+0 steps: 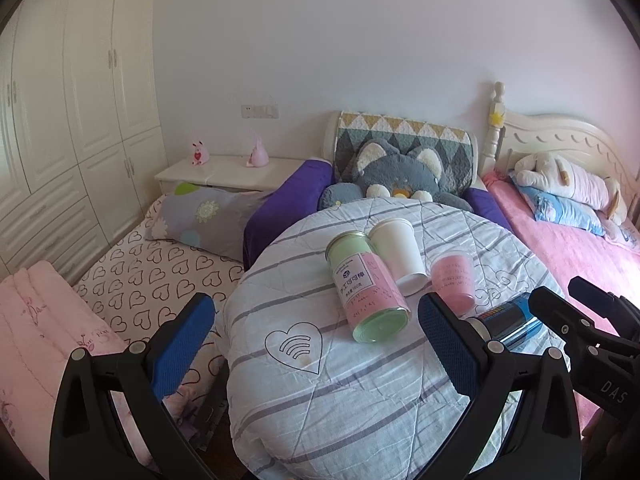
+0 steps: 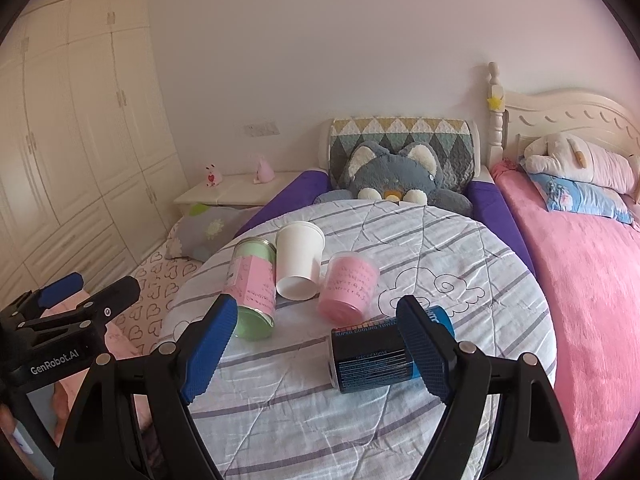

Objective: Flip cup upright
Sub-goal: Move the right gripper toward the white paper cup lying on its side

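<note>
A white paper cup (image 1: 398, 254) (image 2: 298, 260) lies on its side on a round table covered with a striped cloth (image 1: 340, 380) (image 2: 460, 248). A green-and-pink canister (image 1: 366, 286) (image 2: 252, 288), a pink container (image 1: 454, 276) (image 2: 348, 286) and a dark blue canister (image 1: 508, 322) (image 2: 376, 356) also lie on their sides. My left gripper (image 1: 316, 348) is open and empty, short of the green canister. My right gripper (image 2: 316, 352) is open and empty, its right finger in front of the blue canister; it also shows at the right of the left wrist view (image 1: 580, 320).
A bed with a heart-print sheet (image 1: 160, 272) lies left of the table and a pink bed (image 2: 592, 280) lies right. A grey plush cat (image 1: 400, 176) (image 2: 396, 176) sits behind the table. A white nightstand (image 1: 224, 172) and a wardrobe (image 1: 72, 120) stand at the left.
</note>
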